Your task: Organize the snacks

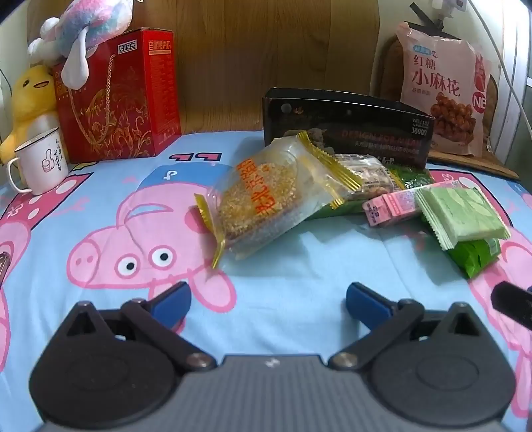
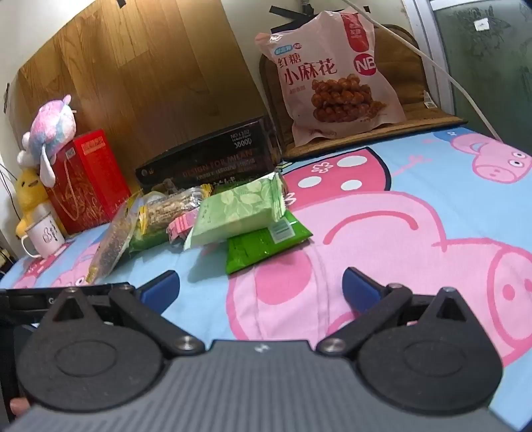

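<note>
A pile of snacks lies on the cartoon-pig bedsheet (image 1: 99,206). A clear gold-edged pack of grain cake (image 1: 266,196) leans at the pile's left. Behind it are a nut bar (image 1: 362,172), a pink carton (image 1: 392,204), a pale green pack (image 1: 462,212) and a dark green pack (image 1: 475,256). My left gripper (image 1: 267,300) hovers open just short of the pile, nothing between its blue pads. From the right wrist, the pale green pack (image 2: 239,209) rests on the dark green one (image 2: 266,246). My right gripper (image 2: 261,287) is open and empty, near them.
A black box (image 1: 349,133) stands behind the pile. A red gift box (image 1: 119,96) with plush toys (image 1: 83,30) and a white mug (image 1: 41,161) sit back left. A large pink snack bag (image 2: 335,76) leans at the back right. Wooden board (image 1: 252,59) behind.
</note>
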Demonstrator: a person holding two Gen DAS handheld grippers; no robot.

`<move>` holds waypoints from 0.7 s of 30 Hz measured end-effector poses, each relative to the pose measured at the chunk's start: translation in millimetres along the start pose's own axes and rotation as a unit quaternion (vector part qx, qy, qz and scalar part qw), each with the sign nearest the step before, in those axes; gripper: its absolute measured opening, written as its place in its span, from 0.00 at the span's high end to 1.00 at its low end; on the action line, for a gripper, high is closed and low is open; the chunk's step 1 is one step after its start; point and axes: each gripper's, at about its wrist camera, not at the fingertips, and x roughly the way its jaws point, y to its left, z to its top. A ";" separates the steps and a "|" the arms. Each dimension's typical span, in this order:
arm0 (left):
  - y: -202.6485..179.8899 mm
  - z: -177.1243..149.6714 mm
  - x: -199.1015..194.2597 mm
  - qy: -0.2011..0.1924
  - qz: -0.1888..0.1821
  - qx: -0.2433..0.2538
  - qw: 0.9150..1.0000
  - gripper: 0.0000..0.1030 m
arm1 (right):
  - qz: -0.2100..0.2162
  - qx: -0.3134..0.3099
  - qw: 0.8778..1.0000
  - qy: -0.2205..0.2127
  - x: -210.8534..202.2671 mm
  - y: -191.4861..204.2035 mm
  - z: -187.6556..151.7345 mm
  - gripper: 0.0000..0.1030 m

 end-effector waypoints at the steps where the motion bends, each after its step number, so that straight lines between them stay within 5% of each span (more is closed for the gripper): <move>1: -1.5 -1.6 -1.8 0.000 0.002 0.001 1.000 0.00 | 0.001 0.001 1.000 0.000 0.6 1.5 -0.3 0.00; 21: -2.5 -3.9 -3.8 0.028 0.001 -0.001 1.000 0.00 | 0.032 0.047 0.998 -0.019 -7.8 -7.5 -3.2 0.00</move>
